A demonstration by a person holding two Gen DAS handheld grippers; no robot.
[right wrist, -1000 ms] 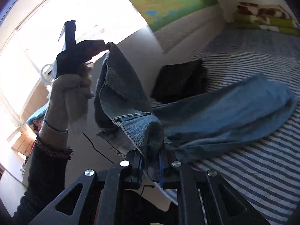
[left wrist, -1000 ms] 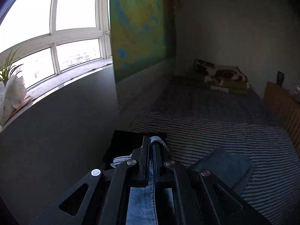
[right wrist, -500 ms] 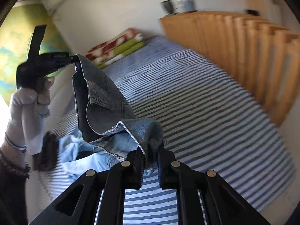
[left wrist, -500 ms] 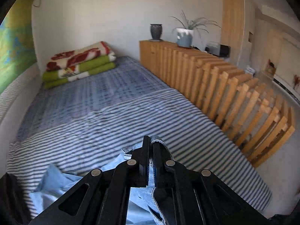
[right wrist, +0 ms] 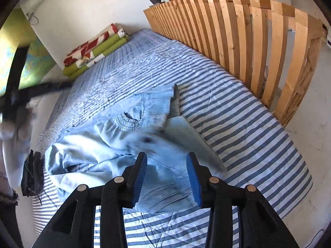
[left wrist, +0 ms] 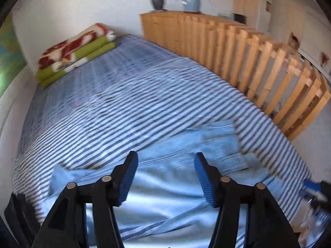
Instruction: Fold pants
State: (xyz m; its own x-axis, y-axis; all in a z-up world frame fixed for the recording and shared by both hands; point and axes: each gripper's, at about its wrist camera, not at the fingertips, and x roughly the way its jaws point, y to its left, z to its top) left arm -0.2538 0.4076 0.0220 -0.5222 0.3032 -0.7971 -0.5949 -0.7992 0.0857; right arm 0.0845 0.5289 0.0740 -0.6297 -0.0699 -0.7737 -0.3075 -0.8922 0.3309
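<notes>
Two grippers, both opening, nothing between the fingers. Left gripper (left wrist: 165, 175) low in its frame, blue fingers (left wrist: 129, 177) spread above pale blue jeans (left wrist: 165, 196). Right gripper (right wrist: 166, 175) likewise parted over the jeans, crumpled mid-frame on the striped bed (right wrist: 248, 124). Folded blankets (right wrist: 95, 49) upper left; wooden slatted rail (right wrist: 248, 41) upper right. Blurred at left edge, possibly a gloved hand (right wrist: 14, 136).
</notes>
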